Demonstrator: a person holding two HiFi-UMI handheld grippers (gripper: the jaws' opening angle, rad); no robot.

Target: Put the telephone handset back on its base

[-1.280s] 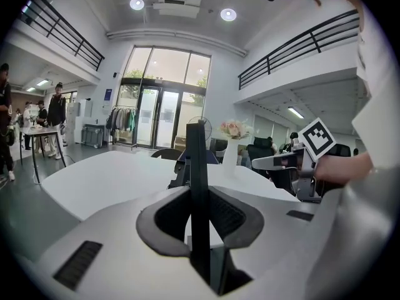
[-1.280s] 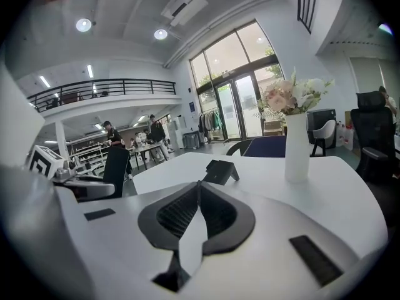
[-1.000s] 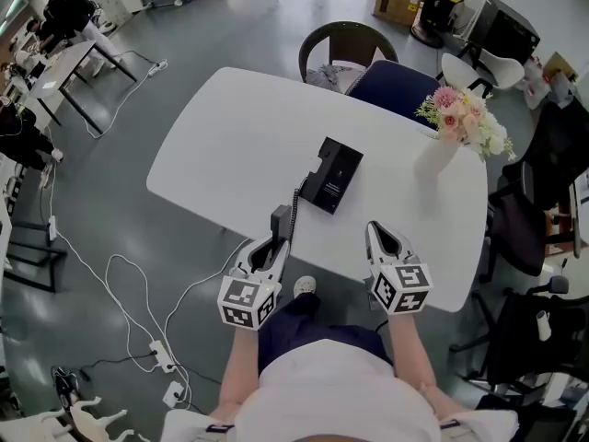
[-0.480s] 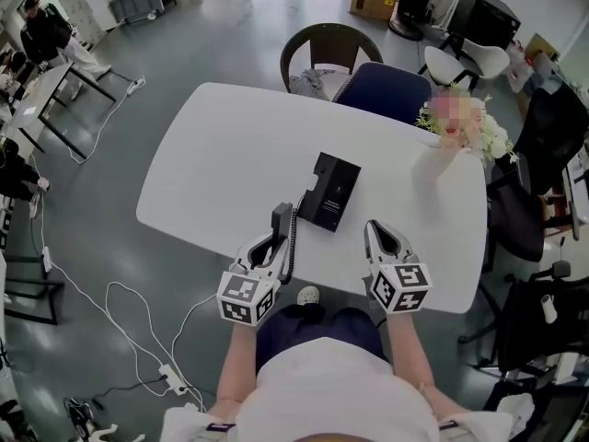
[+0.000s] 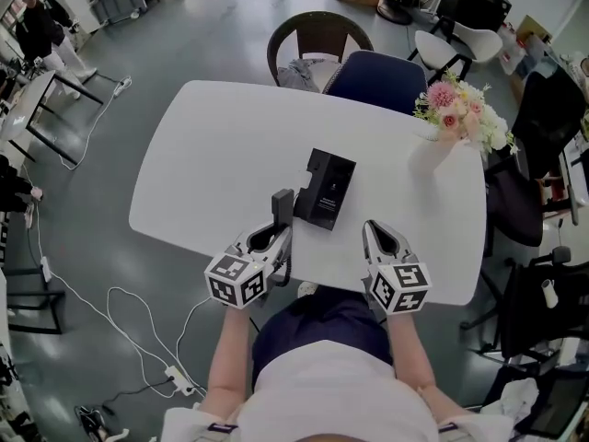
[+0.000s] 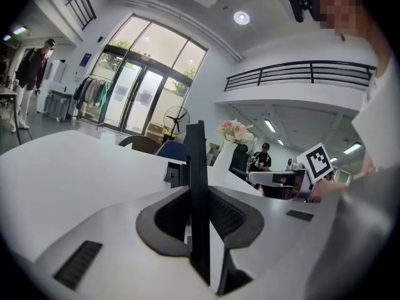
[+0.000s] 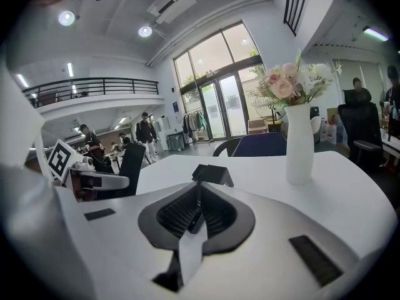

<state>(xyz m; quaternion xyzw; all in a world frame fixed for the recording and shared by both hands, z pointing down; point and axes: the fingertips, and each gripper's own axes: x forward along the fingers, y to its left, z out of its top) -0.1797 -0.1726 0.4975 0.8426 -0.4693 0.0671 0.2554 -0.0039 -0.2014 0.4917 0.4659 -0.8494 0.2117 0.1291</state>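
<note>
The left tool (image 5: 276, 231) is clamped on the telephone handset (image 5: 282, 204). In the left gripper view the black handset stands on edge as a thin upright bar, squeezed between the two ridged pads and rising well above them. From the head view it sits over the near part of the white table (image 5: 212, 155), a little inside the near edge. It is just beside the near left corner of the base (image 5: 325, 189). Whether its lower end touches the table cannot be told.

The base is a flat black block lying close to the middle of the table, turned slightly askew to the edges. Its cradle side is to the left, towards the handset. The handset is not on it.

The right tool (image 5: 376, 232) hovers over the near edge of the table, to the right of the base and apart from it. Its pads are drawn together with nothing between them. In the right gripper view the base shows just past its tips.

A white vase (image 5: 431, 155) with pink and white flowers (image 5: 457, 110) stands near the far right corner of the table, well apart from the phone. Two chairs are pushed up to the far edge: a brown wicker chair (image 5: 317, 28) and a dark blue chair (image 5: 379, 79) to its right. Each tool carries its marker cube at the back, above the person's wrists. The person stands at the near edge.
</note>
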